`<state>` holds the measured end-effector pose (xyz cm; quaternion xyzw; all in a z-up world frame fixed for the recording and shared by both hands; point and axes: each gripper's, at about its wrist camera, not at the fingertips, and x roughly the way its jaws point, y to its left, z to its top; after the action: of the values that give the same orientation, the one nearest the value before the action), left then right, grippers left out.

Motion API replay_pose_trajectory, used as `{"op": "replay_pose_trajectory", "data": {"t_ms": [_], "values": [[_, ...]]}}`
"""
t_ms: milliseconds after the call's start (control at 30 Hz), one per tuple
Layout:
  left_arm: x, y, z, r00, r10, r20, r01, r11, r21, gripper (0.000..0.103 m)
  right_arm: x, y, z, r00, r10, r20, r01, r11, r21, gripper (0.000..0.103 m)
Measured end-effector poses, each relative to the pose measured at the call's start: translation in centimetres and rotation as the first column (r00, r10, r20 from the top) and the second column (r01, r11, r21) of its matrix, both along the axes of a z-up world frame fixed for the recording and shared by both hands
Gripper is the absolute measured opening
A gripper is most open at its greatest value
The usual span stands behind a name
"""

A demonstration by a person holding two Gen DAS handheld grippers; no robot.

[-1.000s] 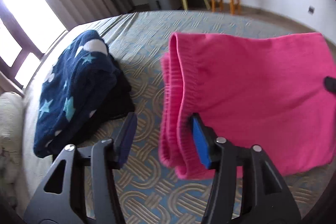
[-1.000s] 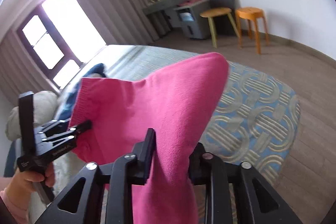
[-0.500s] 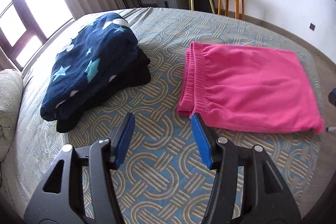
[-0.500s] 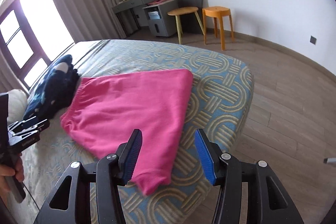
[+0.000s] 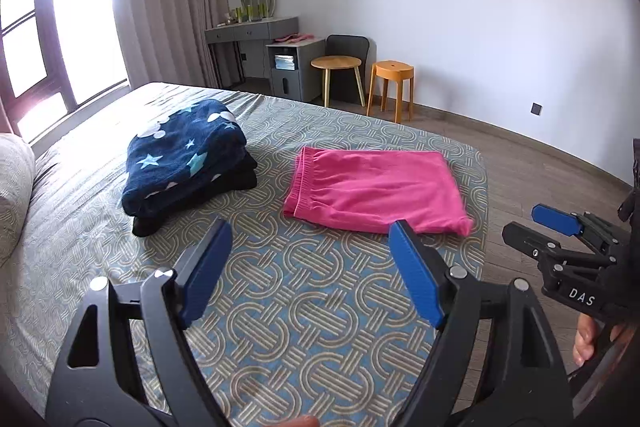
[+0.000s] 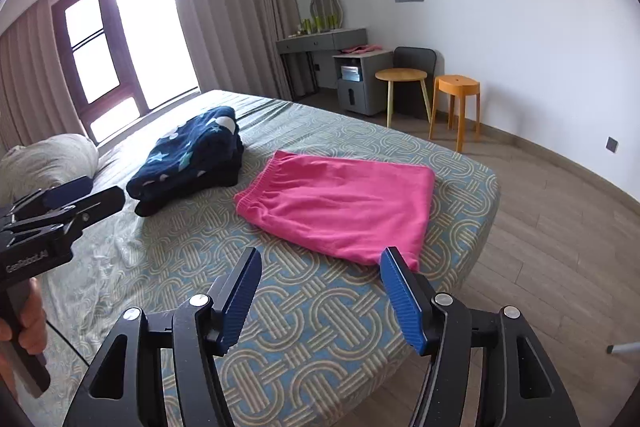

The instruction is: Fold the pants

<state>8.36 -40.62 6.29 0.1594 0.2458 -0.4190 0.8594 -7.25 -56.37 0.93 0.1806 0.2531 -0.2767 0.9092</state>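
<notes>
I see the pink pants [image 5: 376, 189] folded into a flat rectangle on the patterned bedspread [image 5: 312, 307], near the bed's right corner. Their long axis runs left to right across the bed, with the ribbed waistband [image 5: 298, 183] at the left end, facing the folded navy star blanket [image 5: 186, 157] that lies just beside them. My left gripper [image 5: 310, 269] hovers over the near part of the bed, its jaws spreading wide with nothing between them, clear of the cloth. My right gripper [image 6: 320, 291] hangs above the near right edge, jaws also widening and empty; one blue fingertip [image 6: 394, 275] overlaps the pants' near corner in view, but I cannot tell whether it touches.
</notes>
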Motion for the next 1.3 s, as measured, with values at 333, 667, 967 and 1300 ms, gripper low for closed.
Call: {"op": "replay_pose_trajectory", "data": {"t_ms": [333, 667, 967, 1300], "values": [[-4.4, 6.7, -1.0, 0.998, 0.052, -0.016, -0.053, 0.997, -0.056, 0.081, -3.4, 4.0, 0.5, 0.989, -0.136, -0.049, 0.137, 0.990, 0.015, 0.069], [-6.1, 10.2, -0.2, 0.997, 0.058, -0.053, -0.064, 0.993, -0.103, 0.082, -4.7, 9.2, 3.0, 0.991, -0.133, -0.036, 0.131, 0.990, -0.056, 0.071], [-7.1, 11.4, -0.1, 0.997, 0.055, -0.045, -0.060, 0.992, -0.115, 0.083, -5.4, 11.4, 3.9, 0.991, -0.129, -0.037, 0.125, 0.988, -0.092, 0.073], [-6.7, 13.4, 0.1, 0.992, 0.112, -0.052, -0.118, 0.984, -0.133, 0.083, -4.9, 12.9, 4.2, 0.994, -0.101, -0.043, 0.096, 0.990, -0.102, 0.073]]}}
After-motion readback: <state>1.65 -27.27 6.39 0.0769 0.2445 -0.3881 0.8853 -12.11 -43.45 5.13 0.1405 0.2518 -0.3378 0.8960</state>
